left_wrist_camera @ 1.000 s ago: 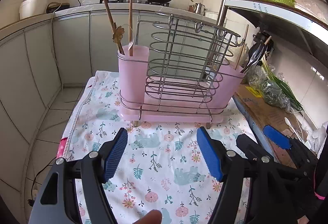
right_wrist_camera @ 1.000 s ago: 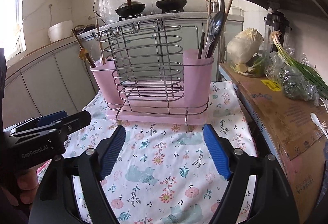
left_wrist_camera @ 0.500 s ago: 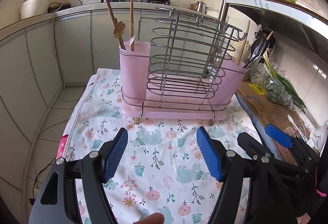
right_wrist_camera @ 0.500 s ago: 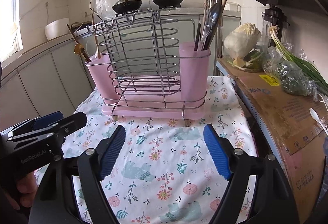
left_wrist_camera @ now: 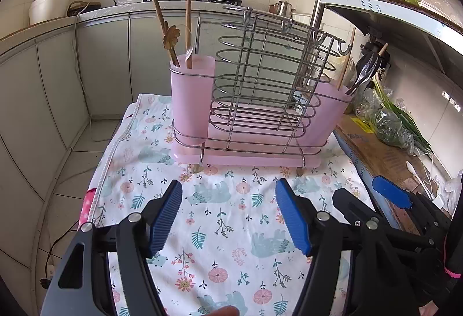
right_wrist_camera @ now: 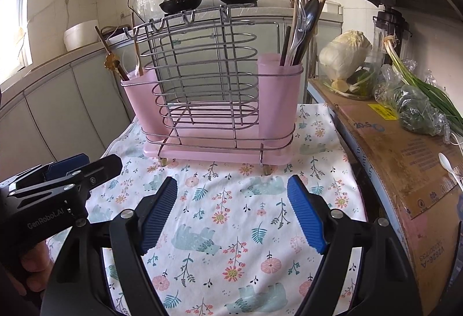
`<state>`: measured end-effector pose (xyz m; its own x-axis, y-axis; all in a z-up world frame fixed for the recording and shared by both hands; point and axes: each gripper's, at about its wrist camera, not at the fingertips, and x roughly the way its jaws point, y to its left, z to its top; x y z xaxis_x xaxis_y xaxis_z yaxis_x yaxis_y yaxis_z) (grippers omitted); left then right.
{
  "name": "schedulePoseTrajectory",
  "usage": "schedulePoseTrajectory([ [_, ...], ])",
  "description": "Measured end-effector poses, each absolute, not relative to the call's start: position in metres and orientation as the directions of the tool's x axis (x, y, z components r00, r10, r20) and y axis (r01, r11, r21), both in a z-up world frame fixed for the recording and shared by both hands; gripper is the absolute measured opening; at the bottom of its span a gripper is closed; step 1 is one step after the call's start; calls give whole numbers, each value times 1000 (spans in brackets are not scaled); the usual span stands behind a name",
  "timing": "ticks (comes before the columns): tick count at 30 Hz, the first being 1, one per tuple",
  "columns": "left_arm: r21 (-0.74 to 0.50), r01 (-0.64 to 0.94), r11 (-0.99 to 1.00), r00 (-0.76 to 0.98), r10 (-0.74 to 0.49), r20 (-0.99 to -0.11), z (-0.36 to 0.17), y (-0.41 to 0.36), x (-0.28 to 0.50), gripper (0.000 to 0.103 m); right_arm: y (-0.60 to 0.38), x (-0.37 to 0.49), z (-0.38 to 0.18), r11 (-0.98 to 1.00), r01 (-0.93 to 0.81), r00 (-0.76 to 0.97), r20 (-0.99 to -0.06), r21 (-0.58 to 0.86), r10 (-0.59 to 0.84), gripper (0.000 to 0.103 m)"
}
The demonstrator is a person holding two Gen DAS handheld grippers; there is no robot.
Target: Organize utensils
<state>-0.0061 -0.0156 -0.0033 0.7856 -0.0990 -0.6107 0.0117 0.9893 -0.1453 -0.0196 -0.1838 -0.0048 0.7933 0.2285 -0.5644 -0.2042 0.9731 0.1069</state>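
Hovering empty: both tools (left_wrist_camera: 228, 214) (right_wrist_camera: 233, 214), before rack (right_wrist_camera: 208, 102).

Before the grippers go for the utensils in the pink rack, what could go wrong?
1. The wooden utensils lean steeply in the left cup; a pull might tip the light-looking rack.
2. The rack stands on a loose floral cloth, which could slide.
3. The right cup's utensils are bunched tightly, so one may drag out others.

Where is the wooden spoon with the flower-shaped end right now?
The flower-ended wooden spoon stands tilted in the left pink cup of the wire rack, beside a straight wooden stick.
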Motion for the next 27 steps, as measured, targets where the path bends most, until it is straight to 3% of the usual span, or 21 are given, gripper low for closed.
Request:
schedulePoseTrajectory([
  [27, -136, 24, 990, 784, -103, -612, -5, -15, -6, 64, -184, -17, -5, 974, -203, 792, -569, 99, 223, 79],
])
